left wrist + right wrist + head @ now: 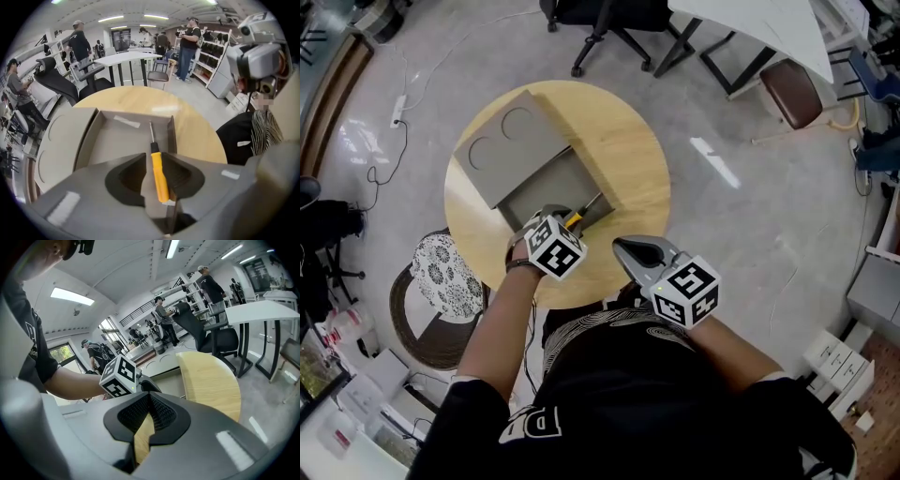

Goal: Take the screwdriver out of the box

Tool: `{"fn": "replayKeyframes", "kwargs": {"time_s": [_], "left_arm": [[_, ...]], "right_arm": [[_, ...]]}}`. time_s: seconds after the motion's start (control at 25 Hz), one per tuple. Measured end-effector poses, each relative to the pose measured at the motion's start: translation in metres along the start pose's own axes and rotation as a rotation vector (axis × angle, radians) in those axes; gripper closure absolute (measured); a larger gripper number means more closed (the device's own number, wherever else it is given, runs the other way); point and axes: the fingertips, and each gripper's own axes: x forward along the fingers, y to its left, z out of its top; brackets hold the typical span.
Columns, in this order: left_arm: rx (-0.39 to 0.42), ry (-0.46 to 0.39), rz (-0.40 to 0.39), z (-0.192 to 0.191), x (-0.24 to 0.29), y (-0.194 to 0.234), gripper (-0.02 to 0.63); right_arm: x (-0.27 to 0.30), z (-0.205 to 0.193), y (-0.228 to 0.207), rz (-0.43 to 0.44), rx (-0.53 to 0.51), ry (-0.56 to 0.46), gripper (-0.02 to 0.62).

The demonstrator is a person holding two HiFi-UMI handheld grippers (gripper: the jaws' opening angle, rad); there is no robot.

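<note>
We see the screwdriver (158, 176) lying flat on the floor of the open grey box (117, 140). It lies close along the box's right wall as the left gripper view shows it. Its yellow handle is towards us and its thin metal shaft points at the far wall.

The left hand-held gripper (153, 161) points steeply down into the box with its jaws apart, one on each side of the yellow handle. The right jaw is very close to the handle, and a clear gap shows on the left side, so nothing is clamped. In the head view the same gripper (555, 225) covers the near end of the box (534, 192), and only a bit of the screwdriver (579, 216) shows beyond it.

The box's lid (508, 141) is folded back flat, away from us, and the whole box sits on a round wooden tabletop (628, 159).

The right hand-held gripper (149, 399) has its jaw tips together with nothing between them. It hangs over the near edge of the tabletop (211, 376), just to the right of the left one (623, 248).

Below the tabletop is a pale grey floor (750, 216). A stool with a lace-patterned seat (442, 274) stands at the left, and a white table (750, 23) stands at the far right.
</note>
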Motion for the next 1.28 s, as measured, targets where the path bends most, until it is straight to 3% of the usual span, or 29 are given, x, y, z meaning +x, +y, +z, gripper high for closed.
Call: {"fn": "replayKeyframes", "kwargs": {"time_s": [0.44, 1.16, 1.28], "left_arm": [[0.065, 0.092, -0.06, -0.001, 0.019, -0.004, 0.436], [0.108, 0.157, -0.009, -0.011, 0.037, 0.001, 0.437], [0.113, 0.159, -0.005, -0.011, 0.037, 0.001, 0.463]], "right_arm": [[-0.003, -0.003, -0.011, -0.002, 0.023, 0.004, 0.594], [-0.011, -0.007, -0.014, -0.014, 0.03, -0.003, 0.595], [-0.011, -0.007, -0.013, -0.016, 0.027, -0.006, 0.595]]}}
